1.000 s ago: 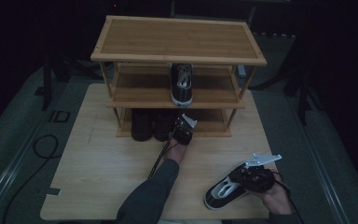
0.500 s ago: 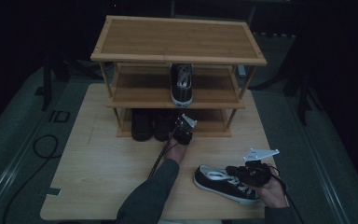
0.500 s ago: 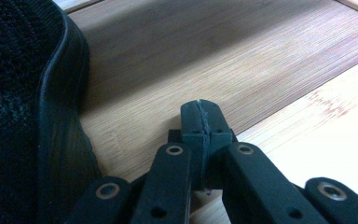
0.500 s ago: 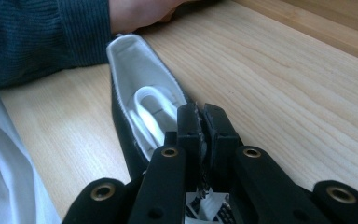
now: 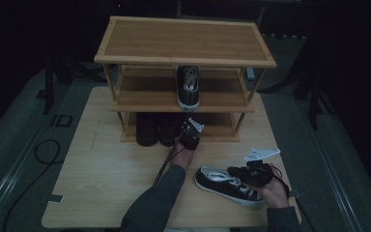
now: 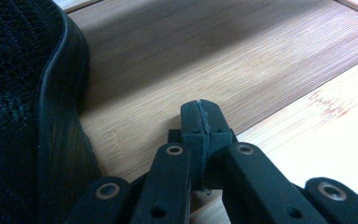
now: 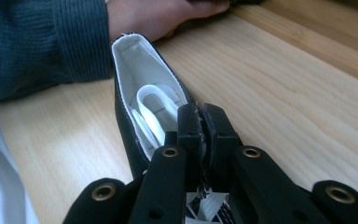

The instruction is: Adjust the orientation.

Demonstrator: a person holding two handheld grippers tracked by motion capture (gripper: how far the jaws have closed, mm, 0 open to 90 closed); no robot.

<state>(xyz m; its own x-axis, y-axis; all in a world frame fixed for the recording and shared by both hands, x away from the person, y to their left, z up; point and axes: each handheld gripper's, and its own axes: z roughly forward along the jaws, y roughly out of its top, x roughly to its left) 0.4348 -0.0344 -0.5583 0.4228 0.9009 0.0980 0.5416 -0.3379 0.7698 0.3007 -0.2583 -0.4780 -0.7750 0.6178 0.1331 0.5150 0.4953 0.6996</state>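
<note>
A black low sneaker with white laces and white sole [image 5: 221, 181] lies on its sole at the front right of the wooden table [image 5: 101, 164]. My right gripper [image 5: 236, 171] is shut on the sneaker's collar edge; in the right gripper view the jaws [image 7: 200, 119] pinch that black side wall next to the white lining [image 7: 140, 70]. My left gripper [image 5: 189, 130] rests shut and empty at the front of the shoe rack's bottom shelf. In the left gripper view its tips [image 6: 200, 112] meet just right of a black shoe [image 6: 23, 116].
A three-tier bamboo shoe rack [image 5: 183, 41] stands at the back of the table. A matching sneaker [image 5: 188, 88] sits on its middle shelf, and two black shoes [image 5: 155, 128] stand on the bottom shelf. A cable [image 5: 41, 151] lies on the floor to the left.
The right gripper has swung the sneaker from a diagonal pose to lying across the table, and carried it slightly left and toward the rack. The left gripper has stayed put.
</note>
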